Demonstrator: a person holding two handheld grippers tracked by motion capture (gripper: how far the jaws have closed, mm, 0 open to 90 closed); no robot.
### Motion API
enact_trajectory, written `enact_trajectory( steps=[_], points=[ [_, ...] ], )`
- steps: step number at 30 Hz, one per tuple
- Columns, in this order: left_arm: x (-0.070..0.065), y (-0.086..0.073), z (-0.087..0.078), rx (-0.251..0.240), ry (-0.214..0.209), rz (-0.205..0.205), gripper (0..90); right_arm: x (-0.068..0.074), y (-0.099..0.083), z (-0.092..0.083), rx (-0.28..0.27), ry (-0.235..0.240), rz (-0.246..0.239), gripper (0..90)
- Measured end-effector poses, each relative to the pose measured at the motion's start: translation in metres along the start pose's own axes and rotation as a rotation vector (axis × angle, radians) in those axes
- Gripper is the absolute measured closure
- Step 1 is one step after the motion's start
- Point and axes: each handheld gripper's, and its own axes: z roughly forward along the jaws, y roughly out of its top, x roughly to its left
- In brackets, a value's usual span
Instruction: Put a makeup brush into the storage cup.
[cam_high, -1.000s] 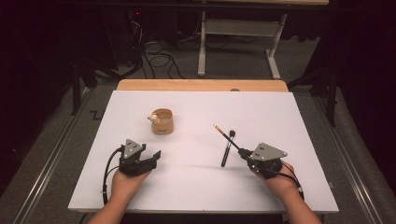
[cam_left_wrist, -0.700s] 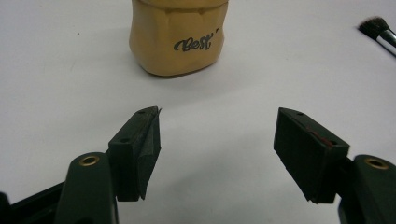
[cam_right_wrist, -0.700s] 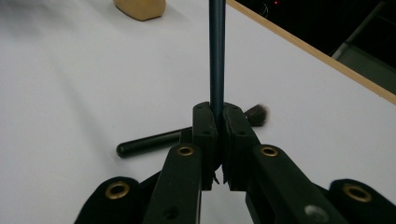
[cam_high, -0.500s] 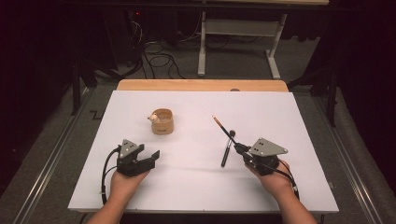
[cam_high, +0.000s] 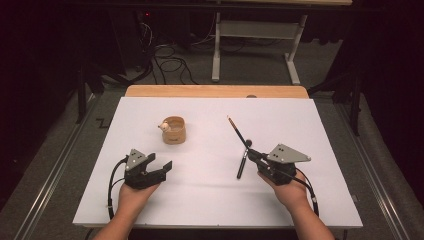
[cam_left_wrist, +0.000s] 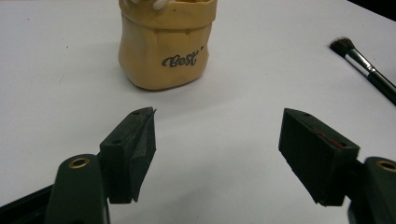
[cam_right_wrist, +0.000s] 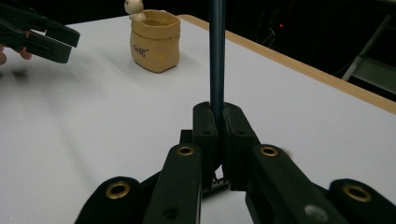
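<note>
1. Left hand (cam_high: 131, 197) enters from the bottom edge of the high view, forearm angled up and slightly right, and grips the body of the left gripper (cam_high: 165, 167) from behind.
2. Left gripper lies low over the table, tips pointing up and right. Its jaws stand wide apart with nothing between them; they have just been opening.
3. Right hand (cam_high: 289, 191) comes in from the lower right, forearm slanting up and left, wrapped around the right gripper (cam_high: 248, 151).
4. Right gripper points up and left, grey plate on top. Its jaws are pressed together on a thin dark brush handle (cam_right_wrist: 216, 56).
</note>
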Motion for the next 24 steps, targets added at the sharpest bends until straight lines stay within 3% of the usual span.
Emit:
enact_trajectory(
  steps=[10, 17, 24],
  points=[
    [-0.003, 0.001, 0.000, -0.003, -0.030, 0.013, 23.6, 0.004, -0.012, 0.006, -0.013, 0.069, 0.043, 87.0],
    [-0.007, 0.001, 0.000, -0.002, -0.050, 0.017, 22.6, 0.004, -0.018, 0.013, 0.015, 0.068, 0.039, 87.1],
    [-0.015, 0.008, 0.000, -0.011, -0.071, 0.033, 20.8, 0.004, -0.020, 0.013, -0.003, 0.077, 0.080, 87.1]
  ],
)
